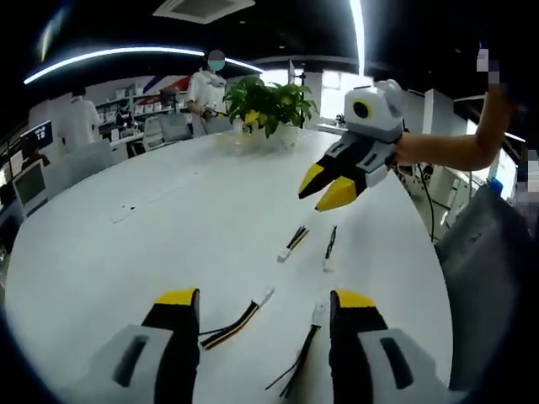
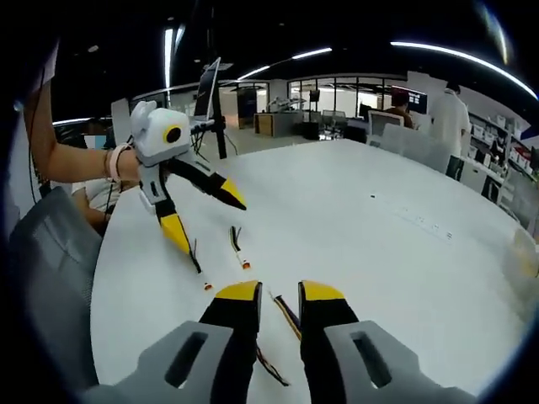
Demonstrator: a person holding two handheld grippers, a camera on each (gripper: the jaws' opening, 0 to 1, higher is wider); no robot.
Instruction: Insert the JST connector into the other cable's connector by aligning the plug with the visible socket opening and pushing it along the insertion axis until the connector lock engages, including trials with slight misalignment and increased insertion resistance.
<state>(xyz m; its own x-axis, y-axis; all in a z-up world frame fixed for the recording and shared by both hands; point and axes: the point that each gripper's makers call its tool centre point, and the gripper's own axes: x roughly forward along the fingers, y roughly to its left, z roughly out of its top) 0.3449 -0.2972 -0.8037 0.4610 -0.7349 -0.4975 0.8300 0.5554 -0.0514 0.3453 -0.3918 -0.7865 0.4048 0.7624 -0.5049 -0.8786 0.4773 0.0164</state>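
The left gripper is open and holds nothing. The right gripper is nearly closed on nothing (jaws slightly apart). 4 cables lie on the white counter: the nearest cable rests between the left jaws.

Four cables on the desk. In the left gripper view, two near ones: cable one just inside the left jaw, cable two just inside the right jaw. Farther out, side by side and apart, cable three left, cable four right, beneath the right gripper hovering above. Behind, at the desk's far edge, a plant. In the right gripper view, left gripper above two cables.
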